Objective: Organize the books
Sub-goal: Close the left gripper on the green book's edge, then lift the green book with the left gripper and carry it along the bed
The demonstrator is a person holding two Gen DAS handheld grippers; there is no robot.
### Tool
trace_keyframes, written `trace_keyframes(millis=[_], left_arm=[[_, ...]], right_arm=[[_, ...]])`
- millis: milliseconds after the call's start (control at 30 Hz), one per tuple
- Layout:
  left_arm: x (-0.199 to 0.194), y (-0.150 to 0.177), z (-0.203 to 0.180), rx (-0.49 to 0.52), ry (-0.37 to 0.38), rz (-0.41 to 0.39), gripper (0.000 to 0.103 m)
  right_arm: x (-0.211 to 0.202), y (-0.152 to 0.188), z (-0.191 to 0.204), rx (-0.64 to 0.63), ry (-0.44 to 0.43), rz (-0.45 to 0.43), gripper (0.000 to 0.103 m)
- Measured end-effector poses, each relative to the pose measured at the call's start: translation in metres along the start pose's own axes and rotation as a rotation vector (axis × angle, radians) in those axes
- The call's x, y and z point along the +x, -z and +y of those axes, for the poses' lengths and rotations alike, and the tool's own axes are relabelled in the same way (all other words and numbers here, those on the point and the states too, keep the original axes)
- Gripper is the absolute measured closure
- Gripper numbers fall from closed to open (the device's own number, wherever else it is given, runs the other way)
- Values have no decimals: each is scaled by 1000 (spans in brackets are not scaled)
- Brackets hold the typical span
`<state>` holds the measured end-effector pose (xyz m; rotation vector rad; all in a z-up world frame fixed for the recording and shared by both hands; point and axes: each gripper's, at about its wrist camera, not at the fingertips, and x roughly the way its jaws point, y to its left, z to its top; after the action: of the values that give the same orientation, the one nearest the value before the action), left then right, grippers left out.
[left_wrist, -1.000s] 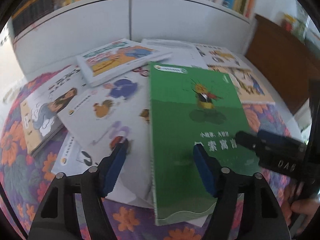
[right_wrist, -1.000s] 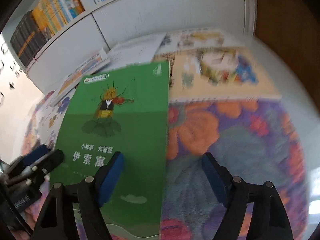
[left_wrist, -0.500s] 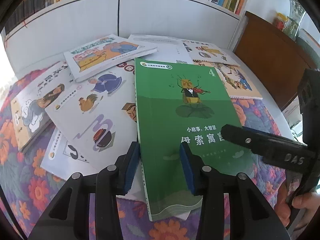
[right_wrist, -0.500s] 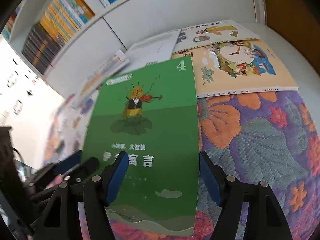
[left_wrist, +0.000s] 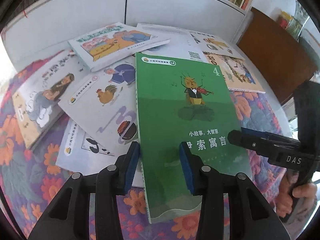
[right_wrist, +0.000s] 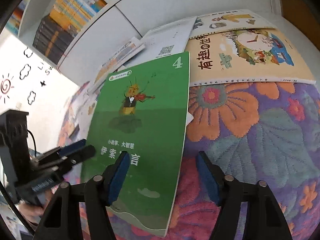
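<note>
Green book [left_wrist: 180, 120] lies on the flowered surface [right_wrist: 260, 140]. The left tongs [left_wrist: 159, 148] have just been closing over its spine edge; whether they grip it I cannot tell. The right tongs [right_wrist: 162, 156], also just closing, stand open astride its right edge.

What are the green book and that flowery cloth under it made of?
Green book: paper with a thin, smooth card cover, it seems; it bows in the right wrist view. Cloth: probably a soft woven or tufted fabric, matte, with a fuzzy, nubbly surface.
</note>
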<state>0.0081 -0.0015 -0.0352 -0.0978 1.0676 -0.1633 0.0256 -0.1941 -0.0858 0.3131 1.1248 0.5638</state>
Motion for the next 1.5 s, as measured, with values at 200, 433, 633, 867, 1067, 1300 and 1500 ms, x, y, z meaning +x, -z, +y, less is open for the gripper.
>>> trace_keyframes(millis=[200, 433, 633, 867, 1067, 1300, 1500], left_arm=[[-29, -3, 2, -5, 54, -28, 65], [-66, 16, 25, -6, -21, -82, 65], [-56, 45, 74, -101, -18, -13, 65], [-28, 61, 114, -215, 93, 68, 64], [-23, 47, 114, -236, 94, 73, 64], [-58, 37, 127, -212, -22, -3, 65], [-80, 36, 178, -311, -40, -50, 65]], right_arm=[[-27, 2, 20, -46, -1, -71, 51], [-41, 3, 59, -116, -89, -101, 51], [-1, 28, 94, -209, -71, 35, 51], [22, 37, 70, -107, -132, 128, 51], [33, 21, 60, -31, -249, 111, 49], [28, 23, 106, -125, -284, 118, 56], [36, 15, 167, -254, -295, 115, 56]])
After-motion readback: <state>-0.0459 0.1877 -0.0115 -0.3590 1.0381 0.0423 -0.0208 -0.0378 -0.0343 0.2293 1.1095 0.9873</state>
